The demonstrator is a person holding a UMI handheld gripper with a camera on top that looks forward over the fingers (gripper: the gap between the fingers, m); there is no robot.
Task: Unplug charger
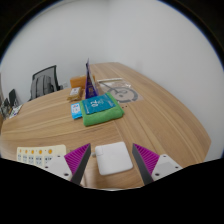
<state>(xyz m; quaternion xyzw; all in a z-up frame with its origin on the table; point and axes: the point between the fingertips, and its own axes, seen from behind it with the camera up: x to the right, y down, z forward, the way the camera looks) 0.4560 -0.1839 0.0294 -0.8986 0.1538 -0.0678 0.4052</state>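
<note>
Here, in the gripper view, the gripper (112,160) reaches forward over a long, oval, light wooden worktop (150,115) that runs away toward twelve o'clock against a plain white wall (150,40). Its two fingers stand wide apart, each showing a purple pad (146,157) on its inner face, and nothing is pressed between them. In the gap between the fingers lies a flat, white, rounded-square charger block (112,157), resting on the worktop with space at either side; whether a cable or socket joins it cannot be told.

At about nine o'clock from the fingers, just beside the left one, a pale strip of card with small yellow and coloured marks (38,153) lies at the near edge of the worktop. Well beyond the fingers, toward twelve o'clock, sits a cluster of things: a folded green cloth (103,116) nearest, a blue flat packet (100,103) on top of it, a small light-blue box (76,110) at its ten o'clock side, and a tall purple upright item (90,82) behind them, too small to identify. An orange-brown box (77,88) stands just past that, and a grey, flat, round-patterned sheet (122,94) lies at the two o'clock side of the cluster. At ten o'clock, beyond the worktop's far edge, a black mesh office chair (43,82) stands near the wall.
</note>
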